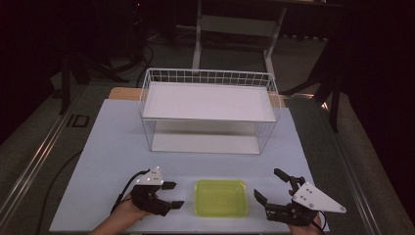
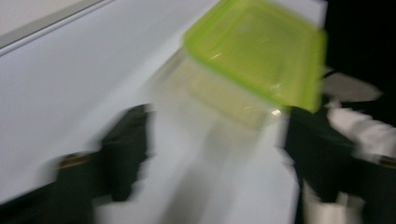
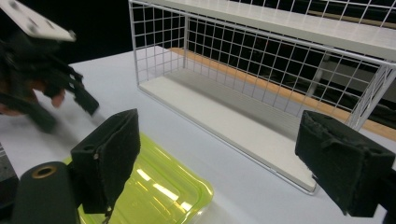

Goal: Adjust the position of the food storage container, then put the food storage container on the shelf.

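Observation:
A yellow-green shallow plastic container (image 1: 220, 198) lies flat on the white table near the front edge. My left gripper (image 1: 179, 194) stands open just to its left, jaws pointing toward it and apart from it. My right gripper (image 1: 265, 182) stands open just to its right, with nothing between its jaws. In the blurred left gripper view the container (image 2: 254, 51) lies ahead of my open left gripper (image 2: 219, 140). In the right gripper view the container (image 3: 159, 191) sits low at the left of my right gripper (image 3: 229, 163), and the left gripper (image 3: 67, 114) shows beyond it.
A white wire rack (image 1: 208, 103) with a flat white upper shelf and a lower shelf stands at the middle back of the table (image 1: 112, 147). Its open front (image 3: 224, 116) faces me. The surroundings are dark, with a table frame behind.

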`<state>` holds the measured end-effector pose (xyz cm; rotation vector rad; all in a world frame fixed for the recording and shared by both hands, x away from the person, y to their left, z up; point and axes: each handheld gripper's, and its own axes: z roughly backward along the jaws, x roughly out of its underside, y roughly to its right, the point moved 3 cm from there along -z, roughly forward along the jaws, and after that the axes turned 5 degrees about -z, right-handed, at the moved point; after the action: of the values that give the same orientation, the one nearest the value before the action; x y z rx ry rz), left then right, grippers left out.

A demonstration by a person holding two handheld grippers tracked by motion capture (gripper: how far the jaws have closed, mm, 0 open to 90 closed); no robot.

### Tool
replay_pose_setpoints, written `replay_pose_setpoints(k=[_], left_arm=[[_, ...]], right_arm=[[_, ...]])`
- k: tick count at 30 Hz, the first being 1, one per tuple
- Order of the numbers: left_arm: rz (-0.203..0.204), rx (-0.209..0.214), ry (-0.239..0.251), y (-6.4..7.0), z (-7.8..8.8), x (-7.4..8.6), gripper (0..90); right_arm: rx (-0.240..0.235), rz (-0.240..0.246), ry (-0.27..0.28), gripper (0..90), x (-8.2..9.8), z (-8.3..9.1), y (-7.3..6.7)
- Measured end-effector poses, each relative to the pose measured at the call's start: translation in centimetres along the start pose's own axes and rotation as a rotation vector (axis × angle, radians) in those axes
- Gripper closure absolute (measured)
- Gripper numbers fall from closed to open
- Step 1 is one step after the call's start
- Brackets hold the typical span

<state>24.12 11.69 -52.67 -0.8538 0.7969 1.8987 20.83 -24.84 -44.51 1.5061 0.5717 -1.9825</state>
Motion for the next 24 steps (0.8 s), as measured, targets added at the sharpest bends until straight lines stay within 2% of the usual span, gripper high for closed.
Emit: replay_pose_setpoints(k=[1,2,4,5,7,9,10,11,13,16,17,18,19,20,21,22,23,24], left_arm=[[0.006,-0.008,0.031,0.4,0.5,-0.4,14.4],[0.006,-0.009,0.041,0.6,0.7,-0.5,11.2],[0.008,-0.009,0.056,0.9,0.9,-0.7,7.9],[0.014,-0.011,0.067,1.3,1.0,-1.1,3.2],[0.014,-0.013,0.095,2.1,1.3,-1.8,2.4],[0.012,-0.019,0.092,2.3,1.3,-2.0,2.4],[0.028,-0.030,0.079,2.9,1.1,-2.7,2.4],[0.044,-0.032,0.081,3.1,1.0,-2.9,2.4],[0.063,-0.027,0.076,3.5,0.8,-3.3,2.4],[0.078,-0.032,0.075,3.6,0.4,-3.6,2.4],[0.104,-0.034,0.085,3.5,0.2,-3.9,2.4],[0.121,-0.016,0.091,3.4,0.0,-3.9,2.5],[0.136,-0.008,0.091,3.4,-0.3,-3.9,2.5],[0.146,-0.001,0.088,3.3,-0.5,-3.9,2.5],[0.153,0.011,0.083,3.3,-0.7,-3.9,2.5],[0.165,0.014,0.073,3.3,-1.1,-3.9,2.5],[0.173,0.017,0.065,3.2,-1.4,-3.9,2.6],[0.185,0.023,0.060,3.1,-1.7,-3.8,2.6]], right_arm=[[0.000,0.007,-0.015,14.1,0.0,-0.1,-0.1],[0.014,0.018,-0.021,14.0,0.1,-0.1,-0.2],[0.010,0.015,-0.015,13.6,0.1,-0.1,-0.2],[0.001,0.010,-0.010,12.9,0.1,-0.1,-0.2],[0.026,0.007,-0.007,16.4,0.1,0.0,-0.2],[0.022,0.008,-0.019,15.4,-0.1,-0.1,-0.1],[0.023,0.002,-0.019,16.0,-0.1,-0.1,0.0],[-0.026,-0.030,-0.028,16.0,-0.3,-0.2,0.2],[-0.057,-0.093,-0.069,15.9,-0.4,-0.3,0.2],[-0.054,-0.104,-0.150,16.6,0.1,-0.6,0.0],[-0.054,-0.104,-0.150,16.6,0.1,-0.6,0.0],[-0.062,-0.104,-0.213,13.3,1.0,-1.2,-0.3],[-0.062,-0.104,-0.213,13.3,1.0,-1.2,-0.3],[-0.074,-0.148,-0.261,13.3,1.6,-1.7,-0.1],[-0.074,-0.148,-0.261,13.3,1.6,-1.7,-0.1],[-0.086,-0.173,-0.274,13.2,1.8,-1.8,0.0],[-0.102,-0.223,-0.288,12.4,2.1,-2.2,0.5],[-0.102,-0.223,-0.288,12.4,2.1,-2.2,0.5]])
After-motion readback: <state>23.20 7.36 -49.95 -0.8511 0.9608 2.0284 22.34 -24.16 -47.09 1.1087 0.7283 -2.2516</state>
